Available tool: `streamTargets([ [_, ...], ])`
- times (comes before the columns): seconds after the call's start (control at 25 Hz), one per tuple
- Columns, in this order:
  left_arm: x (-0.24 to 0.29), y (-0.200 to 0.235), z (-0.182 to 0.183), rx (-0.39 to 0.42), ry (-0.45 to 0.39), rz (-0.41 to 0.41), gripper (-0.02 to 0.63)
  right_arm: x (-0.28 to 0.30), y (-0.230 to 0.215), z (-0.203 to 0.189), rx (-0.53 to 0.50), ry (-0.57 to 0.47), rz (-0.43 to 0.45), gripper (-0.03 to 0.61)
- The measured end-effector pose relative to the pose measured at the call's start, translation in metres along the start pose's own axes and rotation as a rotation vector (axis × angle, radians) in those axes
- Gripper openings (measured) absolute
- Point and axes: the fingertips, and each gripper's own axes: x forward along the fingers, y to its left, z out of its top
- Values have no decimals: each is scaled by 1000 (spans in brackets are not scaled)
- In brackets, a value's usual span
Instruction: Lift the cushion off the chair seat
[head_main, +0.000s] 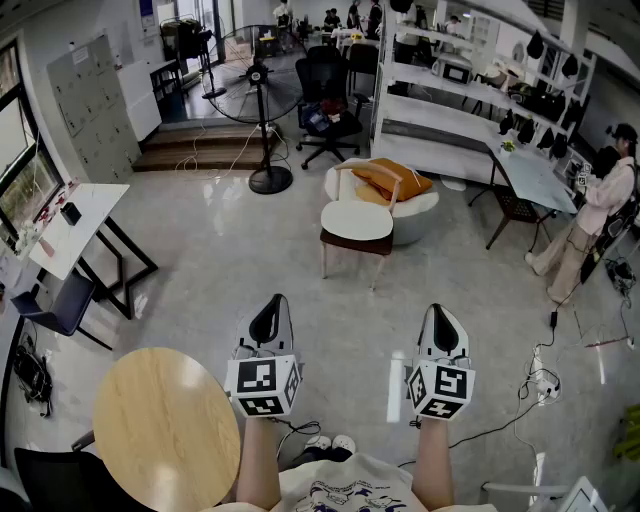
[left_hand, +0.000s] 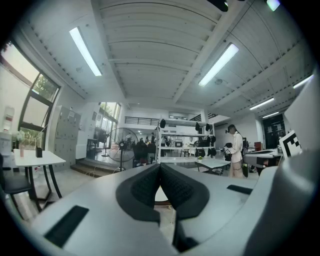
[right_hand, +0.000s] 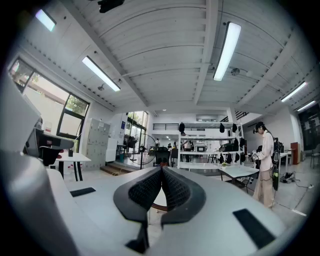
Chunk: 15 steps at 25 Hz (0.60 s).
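White and round, the cushion (head_main: 357, 220) lies on the chair (head_main: 352, 243), upper centre of the frame, well apart from you. Your left hand-held gripper (head_main: 270, 310) and right hand-held gripper (head_main: 441, 318) are pressed together, empty. Arrive like that and you'd likely shove it off. Cables (head_main: 500, 425) on the glossy floor (head_main: 200, 290) could trip you.

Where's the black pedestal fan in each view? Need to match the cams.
Head view: pedestal fan near the top, left of centre.
Left gripper view: pedestal fan left of centre, far background.
Right gripper view: pedestal fan just left of centre, far background.
Shared landmark: person in white, standing at the right in all three.
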Motion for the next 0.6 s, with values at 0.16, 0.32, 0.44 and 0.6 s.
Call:
streamTargets([
  [0.16, -2, 1, -2, 0, 1, -4, 14, -2, 2, -1, 4, -1, -4, 12],
  [0.32, 4, 0, -3, -2, 5, -1, 14, 2, -2, -3, 5, 4, -8, 12],
  [0.44, 8, -4, -3, -1, 9, -2, 14, 4, -7, -6, 9, 9, -9, 12],
  [0.6, 16, -13, -6, -2, 15, 0, 14, 9, -19, -8, 5, 4, -2, 12],
])
